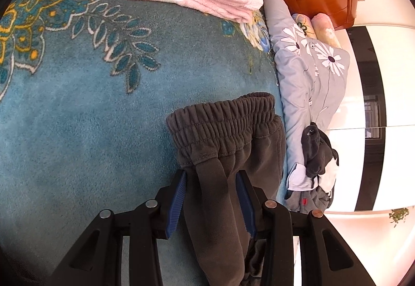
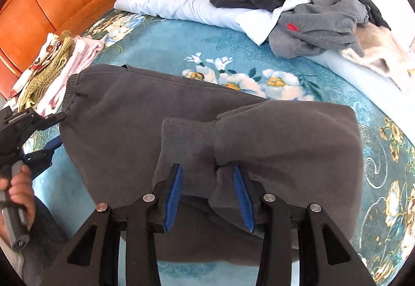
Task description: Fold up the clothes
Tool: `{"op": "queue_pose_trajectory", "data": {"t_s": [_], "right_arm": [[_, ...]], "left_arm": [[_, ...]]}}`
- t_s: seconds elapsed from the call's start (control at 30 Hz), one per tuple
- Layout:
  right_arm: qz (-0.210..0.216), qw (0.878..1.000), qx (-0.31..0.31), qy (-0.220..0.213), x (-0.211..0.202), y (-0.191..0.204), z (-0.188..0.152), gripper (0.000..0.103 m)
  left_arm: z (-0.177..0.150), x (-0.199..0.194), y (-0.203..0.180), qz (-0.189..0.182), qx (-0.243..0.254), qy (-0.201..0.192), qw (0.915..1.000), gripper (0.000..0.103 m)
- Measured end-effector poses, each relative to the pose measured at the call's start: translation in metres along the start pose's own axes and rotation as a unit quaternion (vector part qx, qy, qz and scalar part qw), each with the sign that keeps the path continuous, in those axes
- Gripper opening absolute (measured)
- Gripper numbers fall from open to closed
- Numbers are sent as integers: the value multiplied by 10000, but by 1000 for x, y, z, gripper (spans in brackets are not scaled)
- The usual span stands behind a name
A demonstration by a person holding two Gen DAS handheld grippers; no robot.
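Both grippers, left and right, sit spread wide around my dark grey sweatpants mid-frame on the blue floral blanket, gripping nothing yet, so I reckon closing now could bunch the cuff and wreck the fold.

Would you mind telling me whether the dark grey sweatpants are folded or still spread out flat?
Partly folded: in the right wrist view the cuffed leg end lies doubled back over the dark grey sweatpants, near the right gripper.
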State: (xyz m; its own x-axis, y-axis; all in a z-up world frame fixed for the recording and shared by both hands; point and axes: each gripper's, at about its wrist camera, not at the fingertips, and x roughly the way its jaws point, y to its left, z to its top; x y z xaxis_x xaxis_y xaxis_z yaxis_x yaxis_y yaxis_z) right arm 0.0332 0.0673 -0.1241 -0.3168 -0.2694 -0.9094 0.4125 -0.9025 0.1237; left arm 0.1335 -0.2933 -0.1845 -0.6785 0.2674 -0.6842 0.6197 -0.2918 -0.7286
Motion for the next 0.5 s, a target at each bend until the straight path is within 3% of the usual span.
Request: {"op": "queue_pose_trajectory", "data": {"t_s": [0.07, 0.17, 0.3, 0.43, 0.5], "right_arm": [[18, 10000, 77, 20, -5, -7, -2, 43], [67, 9992, 361, 126, -10, -21, -4, 43], [104, 9979, 626, 159, -15, -37, -11, 43], [162, 9972, 731, 81, -22, -51, -17, 43], [184, 9967, 790, 11, -27, -58, -19, 43]], "left_arm": [[1, 3, 0, 52, 43, -2, 10000, 36], [4, 11, 5, 411, -49, 67, 9991, 38], [4, 11, 11, 344, -202, 88, 9992, 42], [-3, 1, -8, 322, 348, -103, 9988, 25], [-7, -5, -17, 310, 623, -198, 9974, 21]]}}
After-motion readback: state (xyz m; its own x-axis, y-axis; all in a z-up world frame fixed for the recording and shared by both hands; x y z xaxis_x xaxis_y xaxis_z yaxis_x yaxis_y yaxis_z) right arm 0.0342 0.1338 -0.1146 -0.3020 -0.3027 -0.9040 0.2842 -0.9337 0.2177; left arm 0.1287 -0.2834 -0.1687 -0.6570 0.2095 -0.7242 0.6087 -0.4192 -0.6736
